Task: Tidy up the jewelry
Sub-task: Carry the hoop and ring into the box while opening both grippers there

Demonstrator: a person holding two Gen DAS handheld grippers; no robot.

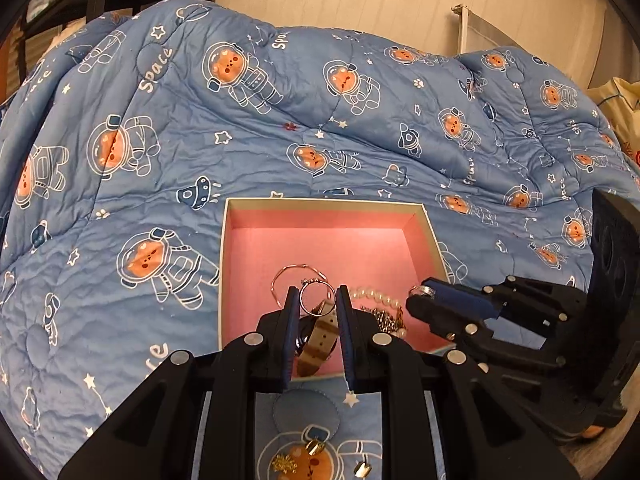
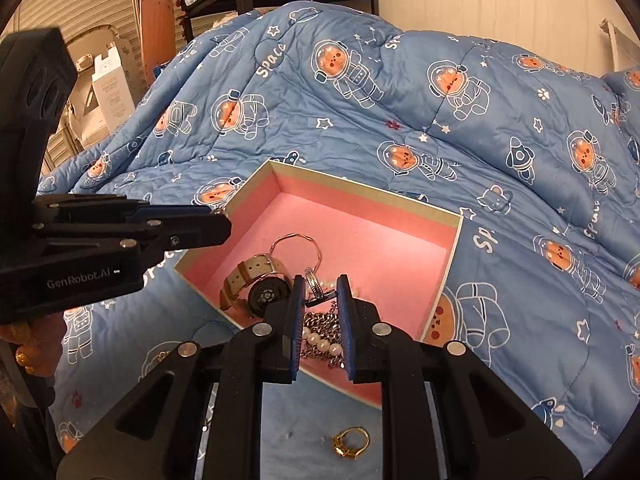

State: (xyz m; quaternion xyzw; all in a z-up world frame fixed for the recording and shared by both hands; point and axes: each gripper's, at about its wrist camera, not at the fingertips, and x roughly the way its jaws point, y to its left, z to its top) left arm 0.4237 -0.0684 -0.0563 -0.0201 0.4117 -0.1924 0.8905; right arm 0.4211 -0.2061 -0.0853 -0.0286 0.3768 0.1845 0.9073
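Left tool (image 1: 317,294), over the near left part of the pink-lined box (image 1: 324,201), appears to pinch a thin ring (image 1: 318,299) across its width. The right tool (image 2: 319,284), near the box's right rim, is closed on a silver ring (image 2: 314,282). Both rings hang above the box, not yet laid in it. Likely hazards, left to right: a ring this thin, held only at its edges, may twist out of the pads and drop into a fold of the space-print quilt (image 1: 160,168), where it would be hard to find. The box sits on soft bedding, so pressure on a rim may tip it. A ring let go over the chain (image 1: 382,316) may snag in its links. The two tools are near each other, and a sideways move may knock them together. Count: one box, holding one rose-gold bangle (image 1: 298,267), one watch (image 2: 256,276) with a beige strap, one pearl bracelet (image 1: 376,295) and one chain. Two rings are held. On the quilt in front of the box lie three small gold pieces (image 1: 286,462) in the left view and one gold ring (image 2: 352,442) in the right view. Whether these overlap cannot be told.
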